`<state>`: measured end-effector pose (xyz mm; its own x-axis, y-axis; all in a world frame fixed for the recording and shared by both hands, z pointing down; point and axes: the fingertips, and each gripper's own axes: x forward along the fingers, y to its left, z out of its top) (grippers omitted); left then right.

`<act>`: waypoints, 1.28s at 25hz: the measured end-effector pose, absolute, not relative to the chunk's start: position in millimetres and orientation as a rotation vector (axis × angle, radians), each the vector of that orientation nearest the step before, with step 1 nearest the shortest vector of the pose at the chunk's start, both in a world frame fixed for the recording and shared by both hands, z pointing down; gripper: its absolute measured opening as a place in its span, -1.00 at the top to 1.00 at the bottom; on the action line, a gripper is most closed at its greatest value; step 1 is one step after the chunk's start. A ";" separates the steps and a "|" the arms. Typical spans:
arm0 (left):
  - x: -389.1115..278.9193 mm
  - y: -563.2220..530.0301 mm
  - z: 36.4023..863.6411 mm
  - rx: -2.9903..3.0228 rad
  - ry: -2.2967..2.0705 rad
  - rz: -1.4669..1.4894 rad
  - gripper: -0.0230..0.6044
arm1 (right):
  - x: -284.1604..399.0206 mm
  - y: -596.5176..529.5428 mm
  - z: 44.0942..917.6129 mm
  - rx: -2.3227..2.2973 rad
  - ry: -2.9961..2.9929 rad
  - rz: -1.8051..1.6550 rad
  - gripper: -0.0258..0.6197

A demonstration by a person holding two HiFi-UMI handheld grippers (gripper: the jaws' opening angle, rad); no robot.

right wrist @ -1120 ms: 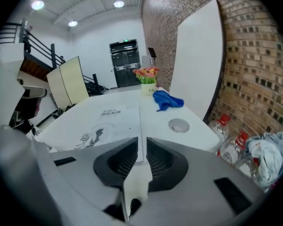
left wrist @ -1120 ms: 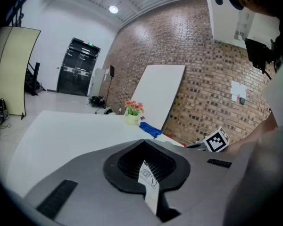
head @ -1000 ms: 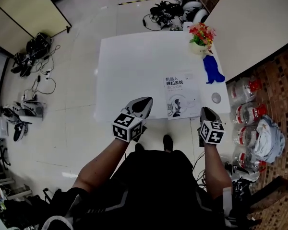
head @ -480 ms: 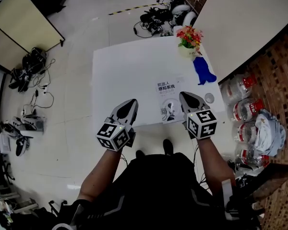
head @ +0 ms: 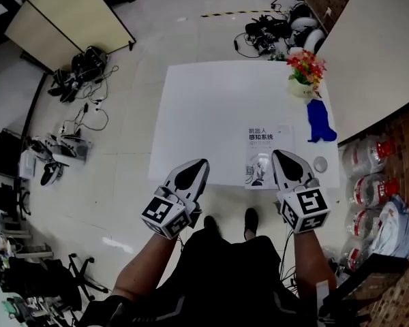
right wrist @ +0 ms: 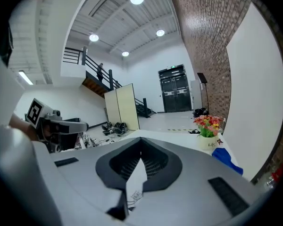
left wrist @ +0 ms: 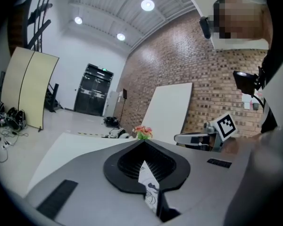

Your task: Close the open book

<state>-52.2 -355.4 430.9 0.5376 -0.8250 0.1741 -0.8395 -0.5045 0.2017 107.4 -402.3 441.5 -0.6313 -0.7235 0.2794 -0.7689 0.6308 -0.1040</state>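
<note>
White table [head: 211,107] fills the upper middle of the head view, and the book [head: 266,152] lies on it closed and flat, cover up with dark print at its top. It sits right of centre, close to the table's near edge. The left gripper [head: 198,163] is at lower centre, left of the book and apart from it, with its tip at the table's near edge and its jaws pressed together. The right gripper [head: 281,157] is also clenched, jaws meeting at the tip with nothing gripped. Its tip shows over the book's lower right edge, and from above I cannot tell whether it touches. Both grippers point up the frame toward the table. Past the book, at the table's far right corner, stands a flowerpot [head: 305,70] with red and yellow blooms. A blue thing [head: 320,122] lies just this side of it, along the right edge. A small round disc [head: 320,163] rests near the right gripper. Bottles [head: 368,182] lie on the floor at the right of the frame, and cables [head: 78,73] sprawl at the upper left.
</note>
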 end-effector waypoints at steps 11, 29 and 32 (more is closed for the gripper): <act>-69.4 -234.9 402.7 2.550 -1.437 -0.021 0.94 | 72.6 -289.5 382.8 1.223 -2.729 0.160 0.92; -6.2 -8.4 363.6 2.607 -1.434 -0.046 0.94 | 116.4 -38.5 346.7 1.196 -2.728 0.070 0.92; 29.5 19.0 367.0 2.559 -1.498 -0.051 0.94 | 148.5 -6.5 338.8 1.160 -2.766 0.069 0.92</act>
<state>29.5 19.0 367.0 0.4928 -0.8681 0.0591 -0.8621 -0.4779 0.1685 148.5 -6.5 338.8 -0.6926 -0.7060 0.1481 -0.7125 0.7016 0.0125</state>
